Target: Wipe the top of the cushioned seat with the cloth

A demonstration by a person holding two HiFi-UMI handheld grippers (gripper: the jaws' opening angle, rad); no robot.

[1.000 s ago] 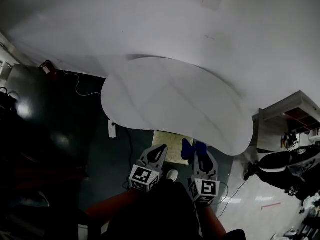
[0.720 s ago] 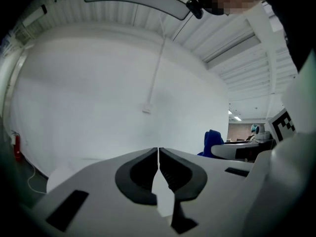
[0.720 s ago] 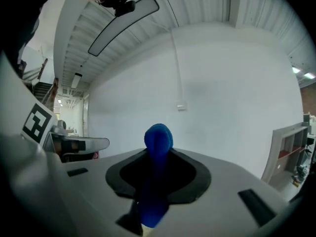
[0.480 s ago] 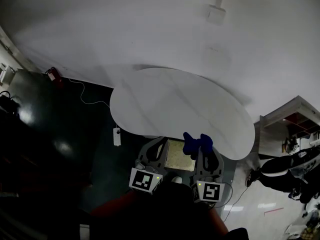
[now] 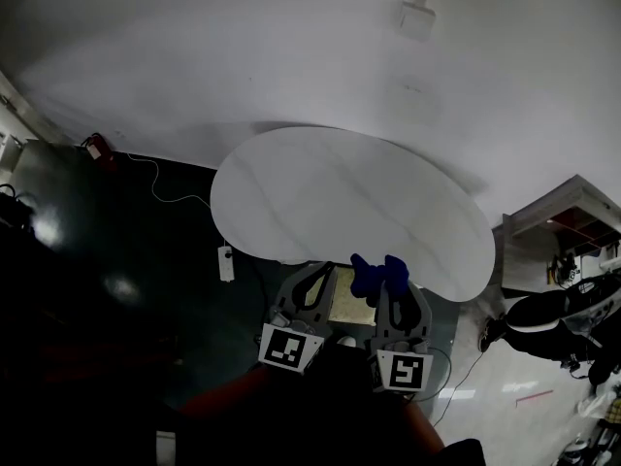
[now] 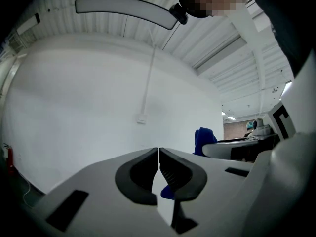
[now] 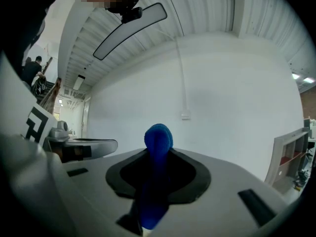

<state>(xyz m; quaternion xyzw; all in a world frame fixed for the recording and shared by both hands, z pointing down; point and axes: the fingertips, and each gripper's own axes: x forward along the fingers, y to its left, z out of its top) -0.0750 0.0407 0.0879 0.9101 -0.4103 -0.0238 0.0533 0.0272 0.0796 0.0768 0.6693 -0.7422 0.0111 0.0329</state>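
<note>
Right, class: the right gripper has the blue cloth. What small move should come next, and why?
Probably tip the right gripper down so the blue cloth meets the cushioned seat. Its jaws are shut on the cloth, but its view faces the wall, not the seat, so wiping does not seem to have begun.

left gripper (image 5: 314, 278), right gripper (image 5: 390, 291): pale grey shells, black jaw pads (image 6: 132, 177), black-white square marker cubes (image 5: 290, 348); clothing (image 5: 330, 411) dark, possibly black.

left gripper (image 5: 312, 272): fingers together, empty | right gripper (image 5: 391, 289): fingers clamped on cloth (image 5: 372, 274)
</note>
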